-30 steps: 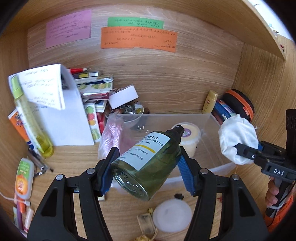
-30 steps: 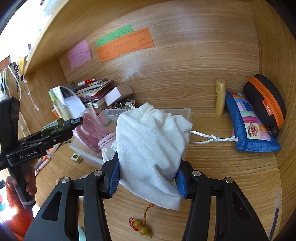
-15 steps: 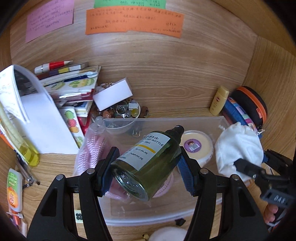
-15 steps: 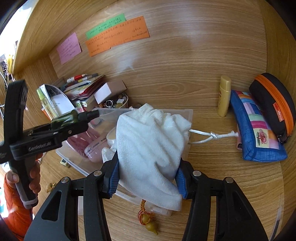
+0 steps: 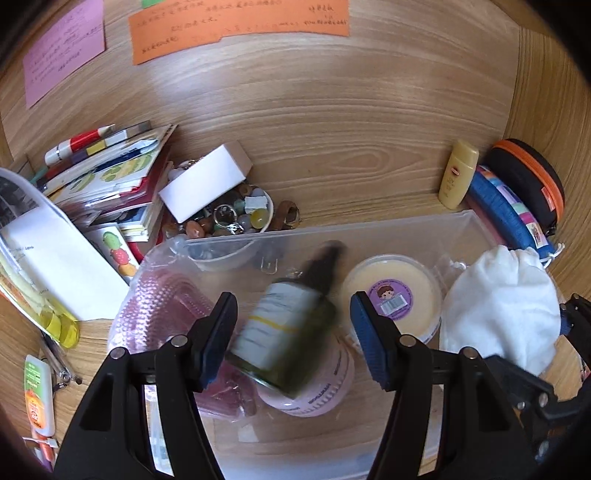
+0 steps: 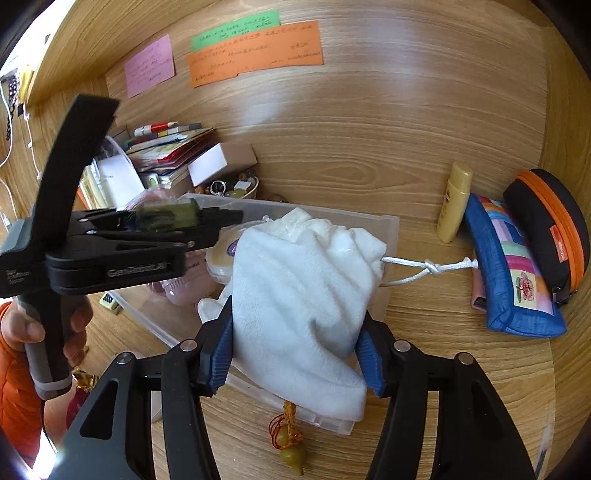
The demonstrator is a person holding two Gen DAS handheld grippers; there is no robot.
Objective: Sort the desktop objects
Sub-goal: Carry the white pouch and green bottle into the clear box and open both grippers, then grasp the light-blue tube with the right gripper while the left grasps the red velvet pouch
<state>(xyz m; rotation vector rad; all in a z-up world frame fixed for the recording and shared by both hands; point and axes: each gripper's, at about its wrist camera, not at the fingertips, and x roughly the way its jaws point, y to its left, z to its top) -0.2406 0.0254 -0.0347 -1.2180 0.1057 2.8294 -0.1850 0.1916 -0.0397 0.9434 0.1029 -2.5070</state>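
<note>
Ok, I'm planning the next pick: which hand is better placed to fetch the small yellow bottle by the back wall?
Right. The right tool, its jaws just opening around the white pouch, is nearer the yellow bottle; the left tool sits further left with the green bottle between its jaws.

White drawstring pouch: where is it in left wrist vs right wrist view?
Left wrist: white pouch at right edge, beside the round yellow tub in the clear bin.
Right wrist: centre, between the right tongs.
Shared landmark: orange note on the back wall.
</note>
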